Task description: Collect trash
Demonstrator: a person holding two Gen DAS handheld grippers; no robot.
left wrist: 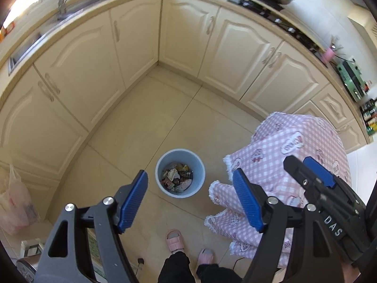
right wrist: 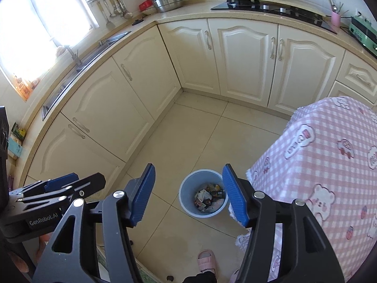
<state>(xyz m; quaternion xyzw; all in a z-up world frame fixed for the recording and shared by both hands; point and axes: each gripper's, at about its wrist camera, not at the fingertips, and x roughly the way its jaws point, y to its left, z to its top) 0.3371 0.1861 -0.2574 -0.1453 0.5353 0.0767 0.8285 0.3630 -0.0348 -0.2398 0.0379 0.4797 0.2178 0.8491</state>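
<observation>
A light blue bin (left wrist: pixel 180 173) stands on the tiled floor, with several crumpled wrappers and papers (left wrist: pixel 177 177) in it. It also shows in the right wrist view (right wrist: pixel 203 193). My left gripper (left wrist: pixel 190 195) is open and empty, held high above the bin. My right gripper (right wrist: pixel 188 192) is open and empty, also high above the bin. The right gripper also shows at the right of the left wrist view (left wrist: pixel 308 169), and the left gripper shows at the left of the right wrist view (right wrist: pixel 70 184).
A table under a pink checked cloth (right wrist: pixel 329 165) stands right of the bin. Cream cabinets (right wrist: pixel 247 59) wrap the corner under a counter with a sink (right wrist: pixel 94 49) and a hob (right wrist: pixel 271 7). A plastic bag (left wrist: pixel 14 200) sits at the left. The person's pink slippers (left wrist: pixel 174 239) are below.
</observation>
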